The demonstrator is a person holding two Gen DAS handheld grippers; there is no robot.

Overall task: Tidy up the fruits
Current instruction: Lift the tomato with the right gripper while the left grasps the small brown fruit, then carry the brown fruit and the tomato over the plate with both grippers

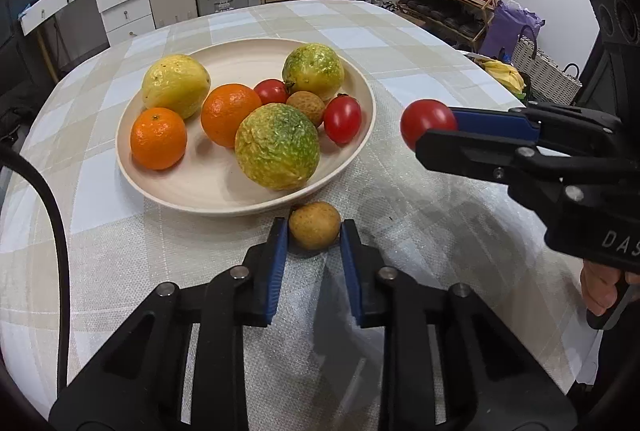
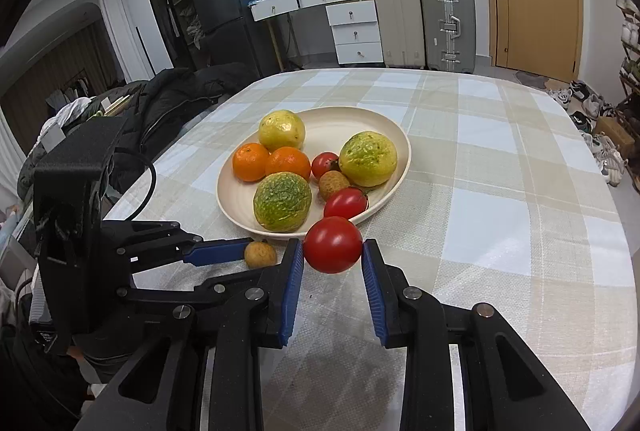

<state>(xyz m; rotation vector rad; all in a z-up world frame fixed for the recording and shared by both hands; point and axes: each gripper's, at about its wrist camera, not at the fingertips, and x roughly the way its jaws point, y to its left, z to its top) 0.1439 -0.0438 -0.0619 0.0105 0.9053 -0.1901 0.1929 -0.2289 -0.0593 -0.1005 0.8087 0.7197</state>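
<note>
Fruits are being gathered onto the plate (image 1: 248, 205) at frame centre; two are still off it. A longan (image 1: 315, 225), low in the left wrist view and just below the plate's rim, is being clamped by the left gripper (image 1: 314, 231) on the surface (image 1: 420, 43). A tomato (image 2: 333, 245) is being held by the right gripper (image 2: 333, 251) just short of the rim. Judged next: each fruit is to be carried over the rim and released onto bare plate, clear of the piled fruit.

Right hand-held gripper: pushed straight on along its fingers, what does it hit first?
Probably the near rim of the plate, just beyond the tomato that the right hand-held gripper holds; depth is uncertain.
</note>
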